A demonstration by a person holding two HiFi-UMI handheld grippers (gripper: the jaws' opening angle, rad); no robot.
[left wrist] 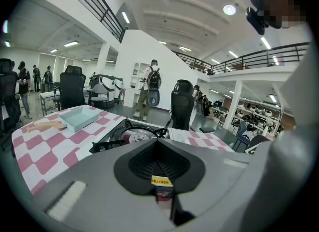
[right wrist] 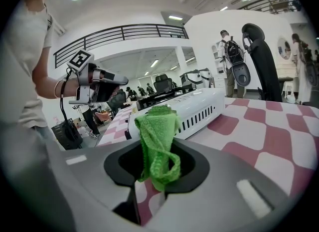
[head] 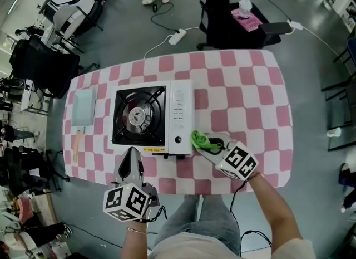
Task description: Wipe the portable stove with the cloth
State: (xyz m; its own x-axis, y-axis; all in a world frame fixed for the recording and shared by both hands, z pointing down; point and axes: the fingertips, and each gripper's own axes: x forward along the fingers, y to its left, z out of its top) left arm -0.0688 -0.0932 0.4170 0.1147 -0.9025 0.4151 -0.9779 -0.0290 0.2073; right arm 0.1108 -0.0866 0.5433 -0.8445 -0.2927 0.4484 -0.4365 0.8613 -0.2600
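Right gripper (head: 210, 143) pinches the cloth (head: 198, 139) at the portable stove's (head: 181, 113) front-right corner, poised to wipe, while left gripper (head: 131, 156), jaws pressed together empty, hovers just in front.

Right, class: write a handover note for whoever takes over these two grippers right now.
Left gripper: jaws together, empty, at the front edge of the portable stove.
Right gripper: jaws shut on the green cloth, beside the stove's near right corner.
The stove stands on the checked table.
Done: cloth gripped.
Left: lay the cloth on the stove and wipe it; no wiping shows yet.
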